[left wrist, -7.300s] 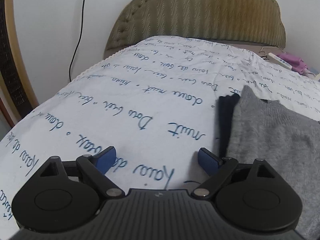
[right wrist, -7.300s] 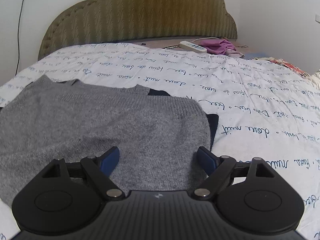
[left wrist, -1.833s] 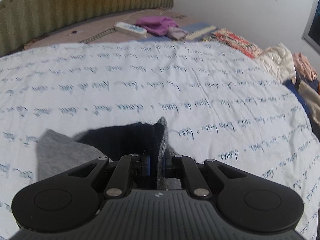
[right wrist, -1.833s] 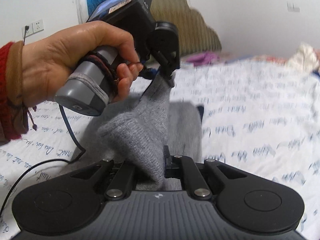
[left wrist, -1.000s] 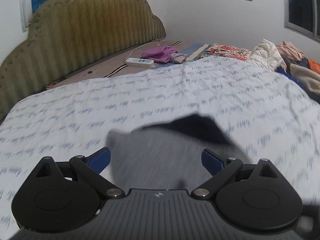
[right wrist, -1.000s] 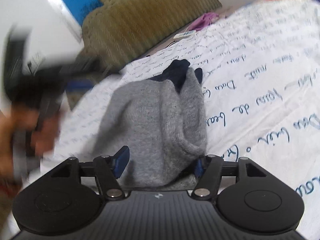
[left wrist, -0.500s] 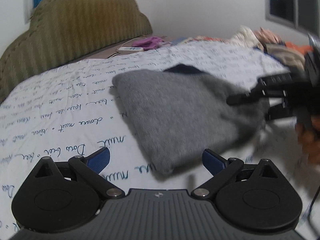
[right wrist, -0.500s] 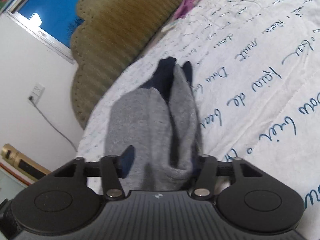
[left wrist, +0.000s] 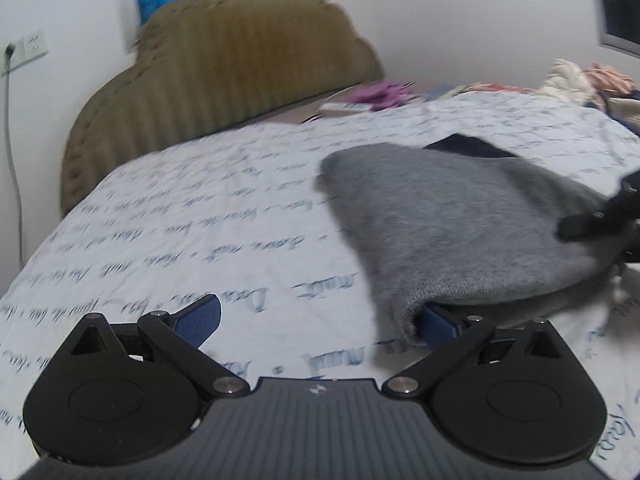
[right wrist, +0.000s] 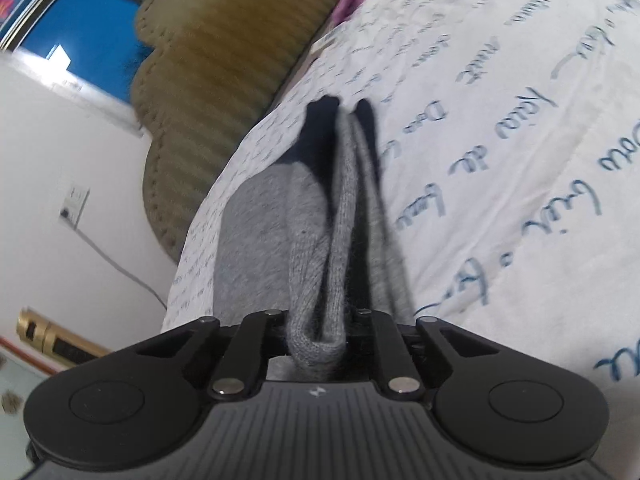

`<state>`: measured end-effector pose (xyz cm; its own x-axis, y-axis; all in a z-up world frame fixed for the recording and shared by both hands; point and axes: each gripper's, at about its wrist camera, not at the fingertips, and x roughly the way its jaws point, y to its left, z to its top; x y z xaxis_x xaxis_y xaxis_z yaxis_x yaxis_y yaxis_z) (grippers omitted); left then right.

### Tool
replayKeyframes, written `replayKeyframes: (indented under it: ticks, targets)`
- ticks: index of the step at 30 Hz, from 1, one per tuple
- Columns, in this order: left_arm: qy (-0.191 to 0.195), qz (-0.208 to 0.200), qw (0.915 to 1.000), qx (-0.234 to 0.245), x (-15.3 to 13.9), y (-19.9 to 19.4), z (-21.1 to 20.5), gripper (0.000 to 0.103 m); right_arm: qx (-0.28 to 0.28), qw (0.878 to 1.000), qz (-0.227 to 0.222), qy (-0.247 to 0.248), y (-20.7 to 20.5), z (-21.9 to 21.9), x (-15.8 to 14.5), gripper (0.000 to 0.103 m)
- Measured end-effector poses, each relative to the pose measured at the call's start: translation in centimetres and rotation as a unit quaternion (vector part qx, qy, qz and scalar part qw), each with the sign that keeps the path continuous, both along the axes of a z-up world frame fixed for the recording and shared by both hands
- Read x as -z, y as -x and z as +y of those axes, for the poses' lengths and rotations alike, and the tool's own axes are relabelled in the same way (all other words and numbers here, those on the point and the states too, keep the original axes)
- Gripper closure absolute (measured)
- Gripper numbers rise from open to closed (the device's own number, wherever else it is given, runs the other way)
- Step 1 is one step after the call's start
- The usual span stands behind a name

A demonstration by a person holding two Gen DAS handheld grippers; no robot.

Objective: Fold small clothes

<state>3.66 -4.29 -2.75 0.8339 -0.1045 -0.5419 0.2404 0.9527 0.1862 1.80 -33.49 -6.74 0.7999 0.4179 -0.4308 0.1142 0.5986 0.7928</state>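
- The grey knit garment [left wrist: 452, 232] lay folded on the bed's printed sheet [left wrist: 200, 240], with a dark navy layer [right wrist: 320, 128] showing at its far end, toward the padded headboard [left wrist: 224, 64].
- The right tool [right wrist: 318, 320] had just been closing, and its jaws were now pinched tight on a doubled fold at the garment's near edge. That grip probably served to keep the stacked layers together for the next fold.
- In the right wrist view the garment's long axis ran straight away from that tool, from the gripped edge toward the headboard, and the cloth stood up in a narrow ridge along that line.
- The left tool [left wrist: 320, 320] was spread wide and held nothing. Its right finger [left wrist: 438, 322] sat just under the garment's near corner while the left finger was over bare sheet.
- I judged the left tool was lining up to take that corner, so both ends of the edge could be lifted evenly.
- Loose clothes [left wrist: 588, 80] lay well apart, at the bed's far side.
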Motion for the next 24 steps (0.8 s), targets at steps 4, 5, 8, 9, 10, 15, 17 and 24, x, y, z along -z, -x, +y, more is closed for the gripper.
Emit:
replayKeyframes:
  ticks: [4,5,8,9,10,15,17,24]
  targets:
    - [0.004,0.021,0.999,0.04,-0.8,0.7,-0.1,0.003,0.009,0.999,0.02,0.033,0.3,-0.3,0.3,0.091]
    - [0.001,0.021,0.9985,0.05,-1.1,1.2,-0.2,0.002,0.003,0.999,0.019,0.028,0.6,-0.7,0.3,0.091]
    - [0.015,0.016,0.9973,0.07,-2.5,2.6,0.2,0.001,0.009,0.998,0.014,0.057,2.3,-1.6,-0.8,0.087]
    - [0.027,0.016,0.9966,0.077,-3.0,2.8,0.3,0.0,0.025,0.996,0.008,0.082,2.8,-1.8,-1.6,0.087]
    - [0.039,0.016,0.9957,0.082,-3.6,2.8,0.3,0.0,0.042,0.993,0.002,0.112,3.2,-1.8,-2.5,0.087]
    - [0.071,0.032,0.9934,0.084,-4.7,-0.1,-2.1,0.0,0.035,0.972,-0.038,0.23,2.1,0.9,-5.7,0.084]
    - [0.059,0.051,0.9942,0.073,-3.5,-1.6,-3.3,0.0,0.012,0.965,-0.026,0.262,1.0,2.7,-5.4,0.084]
    - [0.039,0.11,0.9914,0.059,0.1,-1.9,-3.5,0.001,0.014,0.96,-0.004,0.278,1.3,3.4,-4.2,0.084]
